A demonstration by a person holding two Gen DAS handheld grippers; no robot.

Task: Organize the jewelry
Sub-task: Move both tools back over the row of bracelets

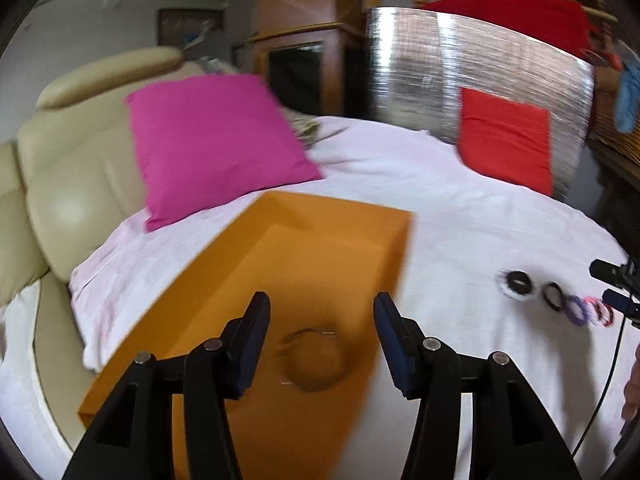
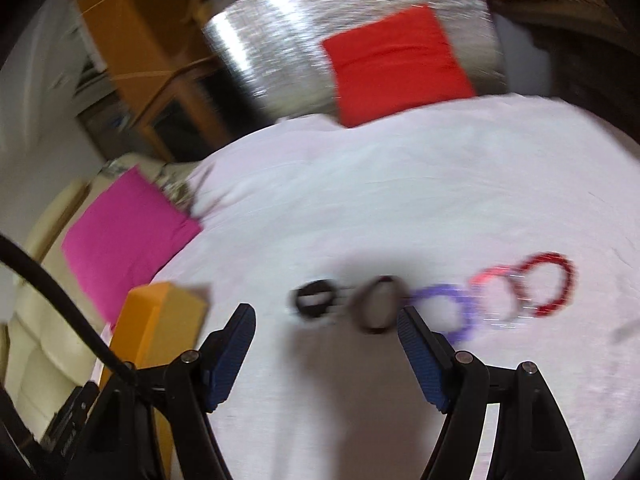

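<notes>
An open orange box (image 1: 320, 240) lies on the white sheet (image 1: 460, 220). A clear bangle (image 1: 310, 360), blurred, lies inside it. My left gripper (image 1: 320, 300) hangs open over the box with nothing between its fingers. A row of bangles lies on the sheet to the right: black (image 2: 314, 300), dark brown (image 2: 378, 304), purple (image 2: 448, 308), pink (image 2: 496, 296) and red (image 2: 546, 284). My right gripper (image 2: 326, 312) is open just short of the row's left end, holding nothing. Its tips (image 1: 612, 288) show at the right edge of the left wrist view.
A pink cushion (image 1: 212, 140) leans on a cream sofa (image 1: 72, 168) at the left. A red cushion (image 2: 396, 64) rests against a silver foil panel (image 2: 288, 40) at the back. A black cable (image 2: 60, 300) crosses the lower left. The box's corner (image 2: 160, 320) is left of my right gripper.
</notes>
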